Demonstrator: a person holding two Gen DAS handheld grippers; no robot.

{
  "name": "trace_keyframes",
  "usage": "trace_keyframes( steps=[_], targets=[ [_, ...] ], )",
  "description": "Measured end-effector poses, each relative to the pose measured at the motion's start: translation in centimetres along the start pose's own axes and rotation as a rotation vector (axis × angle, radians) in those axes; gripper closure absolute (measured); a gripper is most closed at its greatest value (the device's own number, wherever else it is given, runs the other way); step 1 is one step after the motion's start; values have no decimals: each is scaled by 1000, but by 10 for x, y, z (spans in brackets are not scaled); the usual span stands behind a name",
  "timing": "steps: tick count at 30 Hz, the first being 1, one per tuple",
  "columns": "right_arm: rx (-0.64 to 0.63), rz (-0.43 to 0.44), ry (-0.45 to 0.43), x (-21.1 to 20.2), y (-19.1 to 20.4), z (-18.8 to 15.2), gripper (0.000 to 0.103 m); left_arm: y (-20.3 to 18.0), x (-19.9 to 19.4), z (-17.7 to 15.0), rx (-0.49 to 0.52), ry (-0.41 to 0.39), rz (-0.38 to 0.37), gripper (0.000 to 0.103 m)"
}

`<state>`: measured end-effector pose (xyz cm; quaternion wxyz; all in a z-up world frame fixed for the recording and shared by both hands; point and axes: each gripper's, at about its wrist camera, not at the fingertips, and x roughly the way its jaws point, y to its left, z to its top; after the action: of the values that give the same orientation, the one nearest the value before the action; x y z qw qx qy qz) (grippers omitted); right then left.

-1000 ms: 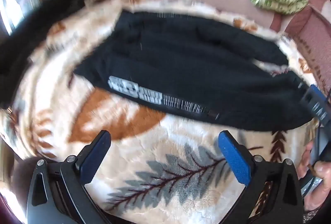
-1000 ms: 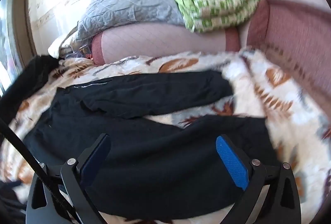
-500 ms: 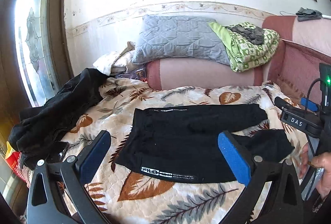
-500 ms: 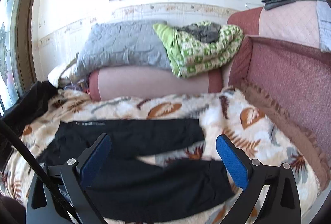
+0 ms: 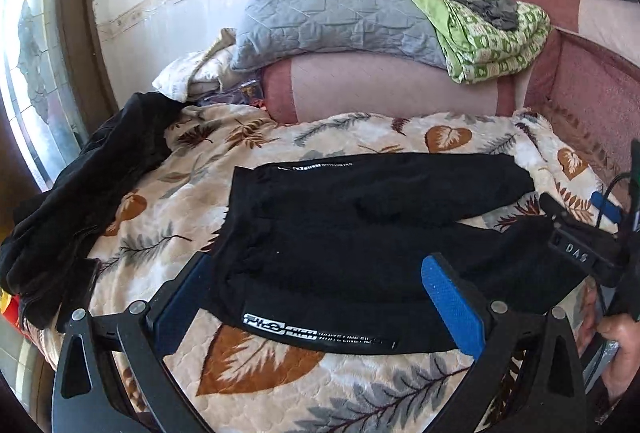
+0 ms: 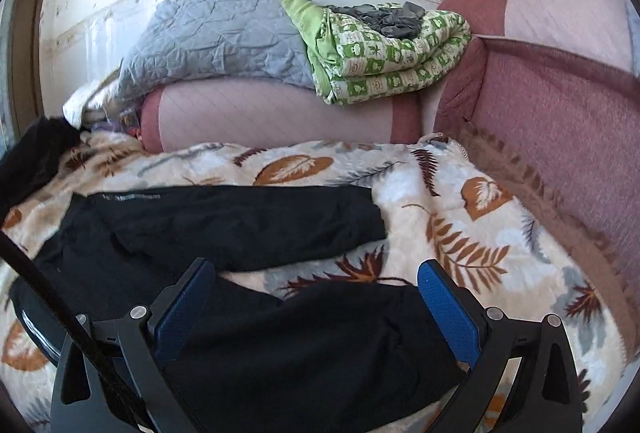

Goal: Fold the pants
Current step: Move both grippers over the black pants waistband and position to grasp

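The left gripper [image 5: 318,297] hangs with its fingers spread wide and holding nothing, above the waistband end of the black pants [image 5: 360,233]. The pants lie flat on the leaf-patterned blanket [image 5: 192,201], long axis from left to right (waist at the left, two separated legs pointing right toward the sofa arm). The right gripper [image 6: 316,309] is also released, above the nearer leg.

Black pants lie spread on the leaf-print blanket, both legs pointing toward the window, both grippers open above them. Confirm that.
Wrong on direction. The black pants lie on the leaf-print blanket with legs pointing away from the window, toward the red sofa arm, as the left wrist view shows. Both grippers are open.
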<state>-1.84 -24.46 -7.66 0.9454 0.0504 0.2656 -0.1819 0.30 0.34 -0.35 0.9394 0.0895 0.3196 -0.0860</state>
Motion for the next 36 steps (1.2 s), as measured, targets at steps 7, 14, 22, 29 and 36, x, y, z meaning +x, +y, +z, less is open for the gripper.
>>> trace_keyframes(
  steps=[7,14,22,29,36],
  targets=[
    [-15,2,39,13,4,-5,0,-3,52,-8,2,69,-22,0],
    [6,12,85,29,9,-12,0,13,100,-26,-36,154,-23,0],
    [-13,10,131,44,20,-20,0,25,137,-46,-78,275,-32,0],
    [-43,27,144,49,30,-25,0,17,142,-53,-48,279,17,0],
    [-17,30,165,52,25,-26,0,25,145,-55,-94,288,-10,0]
  ],
)
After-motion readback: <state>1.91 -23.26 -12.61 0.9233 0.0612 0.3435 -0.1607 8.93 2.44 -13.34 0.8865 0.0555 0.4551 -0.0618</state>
